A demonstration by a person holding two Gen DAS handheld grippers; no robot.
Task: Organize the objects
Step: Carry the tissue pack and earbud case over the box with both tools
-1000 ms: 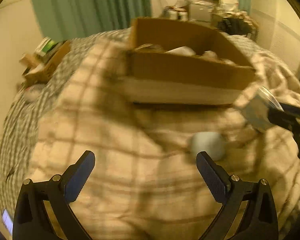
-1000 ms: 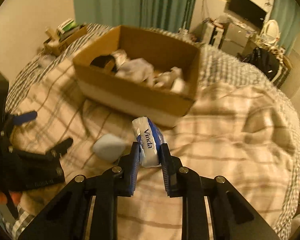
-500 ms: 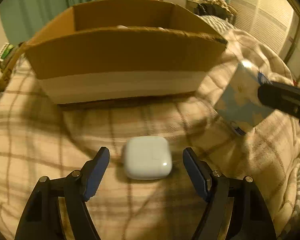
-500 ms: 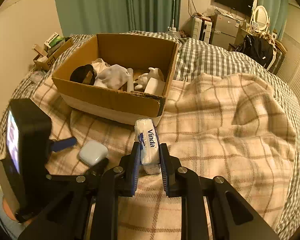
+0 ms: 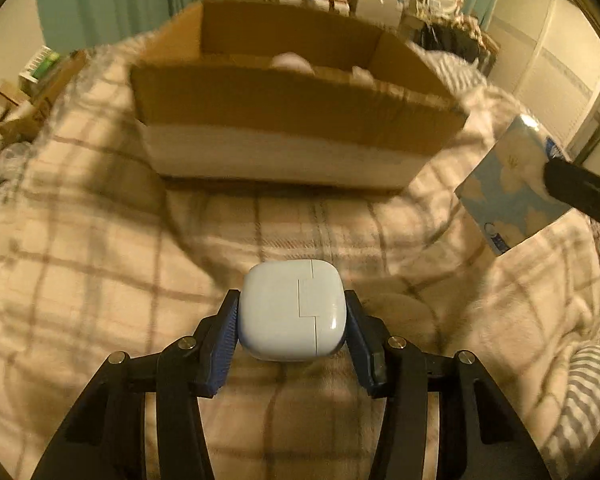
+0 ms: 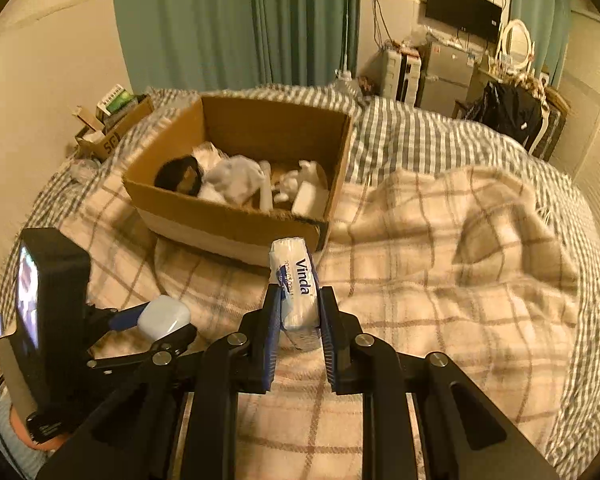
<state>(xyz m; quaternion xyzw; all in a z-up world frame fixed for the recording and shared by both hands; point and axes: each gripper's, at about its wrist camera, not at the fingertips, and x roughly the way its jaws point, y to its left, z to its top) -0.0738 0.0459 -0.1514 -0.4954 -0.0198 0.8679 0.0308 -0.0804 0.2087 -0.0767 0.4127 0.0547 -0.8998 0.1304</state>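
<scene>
My left gripper (image 5: 292, 316) is shut on a white earbud case (image 5: 292, 310) and holds it above the plaid blanket, in front of the cardboard box (image 5: 292, 120). The case and left gripper also show in the right wrist view (image 6: 164, 318). My right gripper (image 6: 299, 308) is shut on a Vinda tissue pack (image 6: 294, 284), held upright just short of the box's (image 6: 236, 224) near right corner. The pack shows at the right in the left wrist view (image 5: 508, 188). The box holds white cloth items and a dark object.
A beige plaid blanket (image 6: 440, 260) covers a checked bed (image 6: 440, 136). A small carton with books (image 6: 112, 120) sits at the far left bed edge. Curtains, a fridge, a mirror and a television stand beyond the bed.
My left gripper closed on the earbud case and lifted it off the blanket. The right gripper with the tissue pack stayed near the box's corner.
</scene>
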